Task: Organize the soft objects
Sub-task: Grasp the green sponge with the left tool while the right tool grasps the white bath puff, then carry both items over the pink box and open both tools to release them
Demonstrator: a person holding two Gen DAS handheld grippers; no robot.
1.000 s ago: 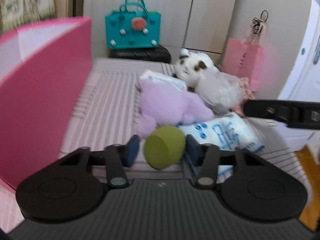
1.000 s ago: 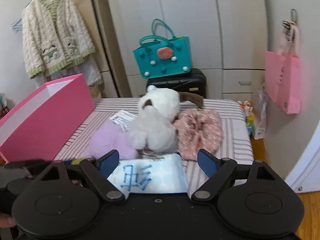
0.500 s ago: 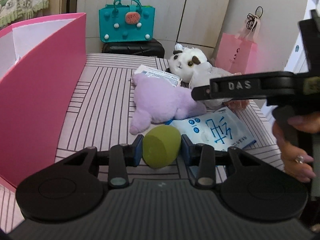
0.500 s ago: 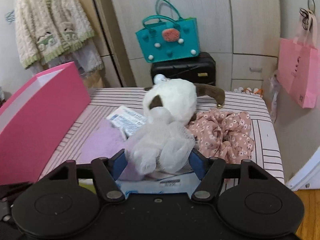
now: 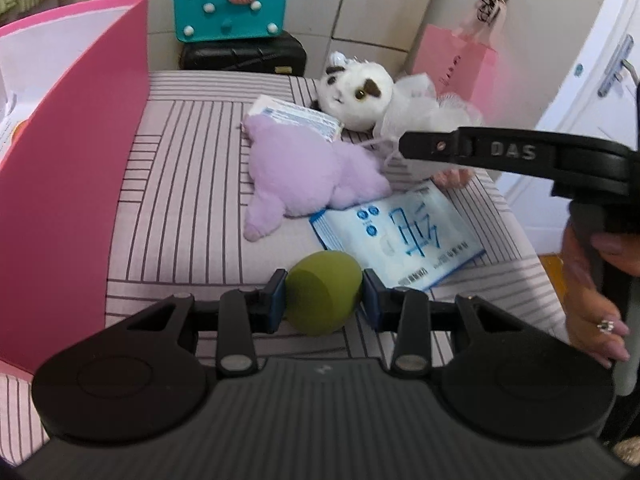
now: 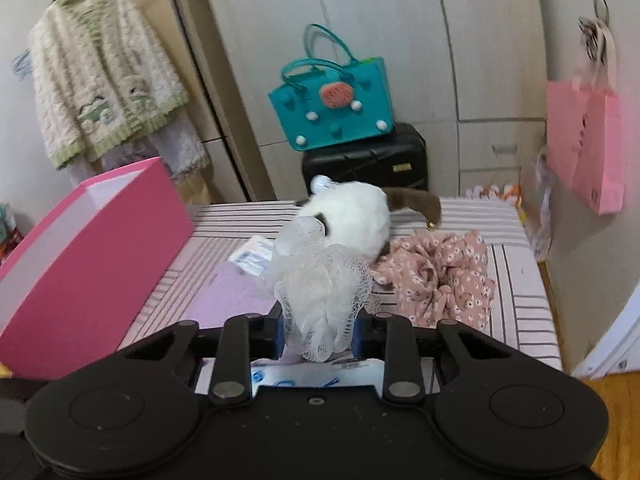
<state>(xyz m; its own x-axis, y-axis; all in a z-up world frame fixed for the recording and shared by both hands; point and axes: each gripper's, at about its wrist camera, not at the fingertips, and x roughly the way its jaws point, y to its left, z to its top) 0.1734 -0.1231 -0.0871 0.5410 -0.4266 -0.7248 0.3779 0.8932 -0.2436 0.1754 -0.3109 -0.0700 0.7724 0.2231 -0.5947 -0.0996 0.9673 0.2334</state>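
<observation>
Left gripper (image 5: 323, 299) at lower centre of the left wrist view, fingers closed on the green sponge egg (image 5: 323, 297), squeezed between the blue pads just above the striped surface (image 5: 192, 184); whether bed or bench, cannot tell. Right gripper (image 6: 320, 330) at lower centre of the right wrist view, fingers drawn in on the white mesh puff (image 6: 320, 284), gripped by its lower part with the bulk spilling upward.

Risks from here, as a judgement:

- Smooth, rounded egg held across its middle: liable to squirt forward out of the pads under a hard squeeze or a quick swing toward the pink box (image 5: 76, 152) at frame left.
- Mesh puff loose and springy: grip possibly on outer netting only, so a lift could let it stretch, sag or slip free.
- Puff lying against the white plush toy (image 6: 352, 216) behind it, with a thin cord seen trailing in the left wrist view: danger of snagging and dragging the toy or the floral cloth (image 6: 440, 272) along.
- Tall box wall: low carry could knock either load against the rim and dislodge it.
- Both grippers close together over the purple plush (image 5: 304, 172) and blue tissue pack (image 5: 400, 236): chance of collision when heading for the same box.
</observation>
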